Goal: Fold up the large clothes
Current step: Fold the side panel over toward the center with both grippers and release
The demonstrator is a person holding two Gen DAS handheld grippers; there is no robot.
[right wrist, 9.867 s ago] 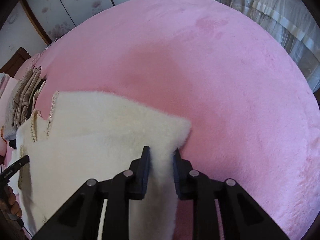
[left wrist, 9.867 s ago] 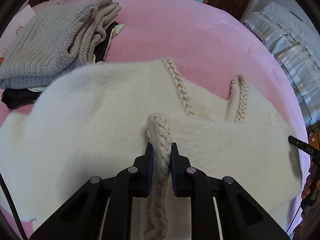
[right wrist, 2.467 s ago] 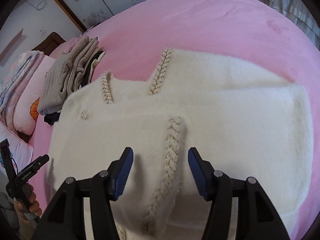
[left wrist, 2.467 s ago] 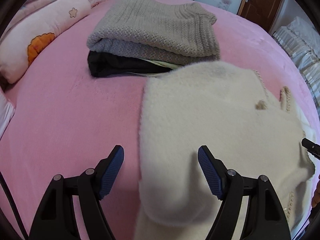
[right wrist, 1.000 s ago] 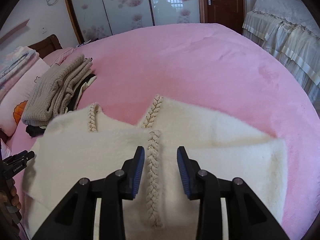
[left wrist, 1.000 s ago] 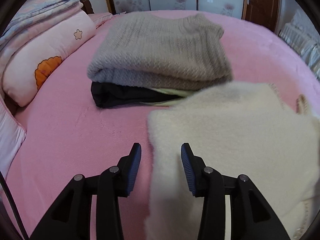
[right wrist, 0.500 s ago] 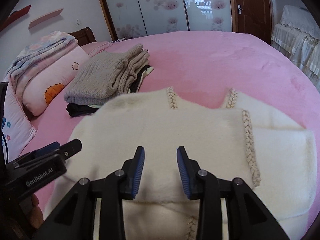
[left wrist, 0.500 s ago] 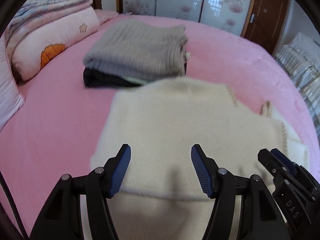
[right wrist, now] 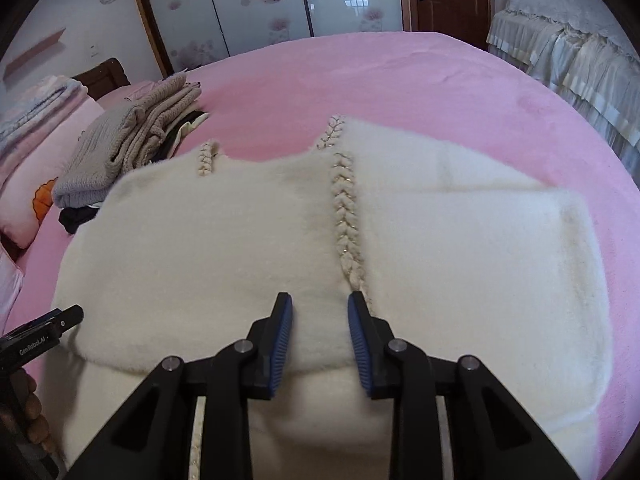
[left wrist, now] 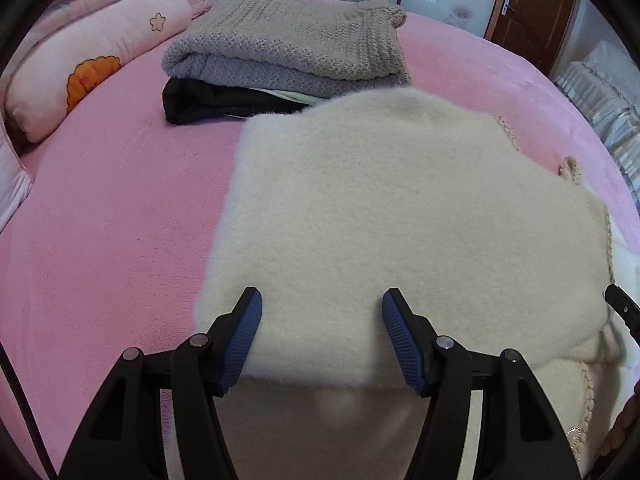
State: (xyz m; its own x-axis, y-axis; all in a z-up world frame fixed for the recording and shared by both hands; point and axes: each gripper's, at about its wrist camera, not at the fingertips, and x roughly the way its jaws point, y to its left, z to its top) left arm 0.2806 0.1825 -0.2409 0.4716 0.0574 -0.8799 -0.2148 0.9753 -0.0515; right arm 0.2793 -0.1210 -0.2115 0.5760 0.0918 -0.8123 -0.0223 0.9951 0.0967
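A fluffy cream cardigan (left wrist: 380, 208) with braided trim (right wrist: 346, 216) lies on the pink bed, its left part folded over toward the middle. It also shows in the right wrist view (right wrist: 248, 248). My left gripper (left wrist: 322, 312) is open, its blue pads astride the near edge of the folded flap, holding nothing. My right gripper (right wrist: 319, 312) is open with a narrower gap, over the near folded edge just left of the braid. The left gripper's body shows at the left edge of the right wrist view (right wrist: 38, 334).
A stack of folded clothes, a grey knit sweater (left wrist: 288, 52) over a black garment (left wrist: 208, 100), sits beyond the cardigan. Pink pillows (left wrist: 84, 60) lie at the far left. The pink bedspread (right wrist: 420, 88) spreads around. A white ruffled bed (right wrist: 568, 44) stands at the right.
Both grippers have come lower and closer to the cardigan's near folded edge. The left gripper has stayed wide open; the right has opened slightly and now sits beside the braid.
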